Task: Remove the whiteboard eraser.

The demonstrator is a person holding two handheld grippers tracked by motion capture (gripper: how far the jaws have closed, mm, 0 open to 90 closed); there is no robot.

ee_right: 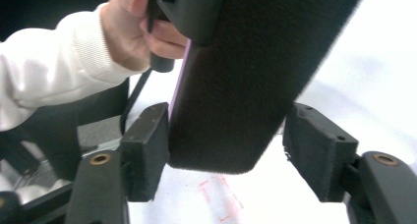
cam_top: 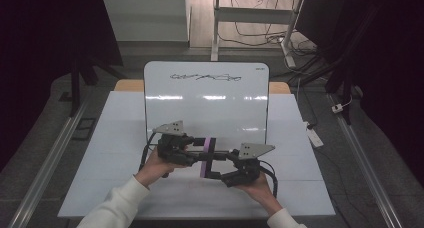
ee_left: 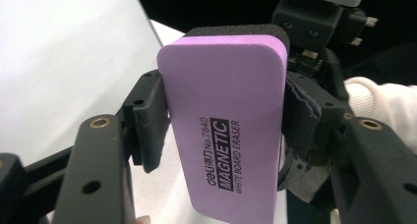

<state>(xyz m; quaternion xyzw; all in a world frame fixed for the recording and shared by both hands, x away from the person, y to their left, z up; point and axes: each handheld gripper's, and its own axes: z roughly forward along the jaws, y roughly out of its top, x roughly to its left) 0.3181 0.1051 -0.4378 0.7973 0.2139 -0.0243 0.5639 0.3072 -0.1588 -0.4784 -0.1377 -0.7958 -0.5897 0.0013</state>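
Purple whiteboard eraser [ee_left: 223, 130] stands upright between both grippers: left gripper [ee_left: 221, 121] apparently clamps its long edges, right gripper [ee_right: 241, 150] stands released, one pad clear.

A white tabletop [cam_top: 120, 153] spreads across the middle of the high view. Standing at its far side, tilted back, is a whiteboard [cam_top: 206, 100] with rounded corners, a black scribble [cam_top: 205, 77] running along near its top edge. Behind it, a strip of wooden table edge [cam_top: 128, 85] peeks out on the left and right. Farther off, a white desk frame [cam_top: 250, 15] stands over loose cables [cam_top: 265, 37]. On the right floor lies a power strip [cam_top: 315, 136], and metal rails [cam_top: 47, 163] run along both sides.
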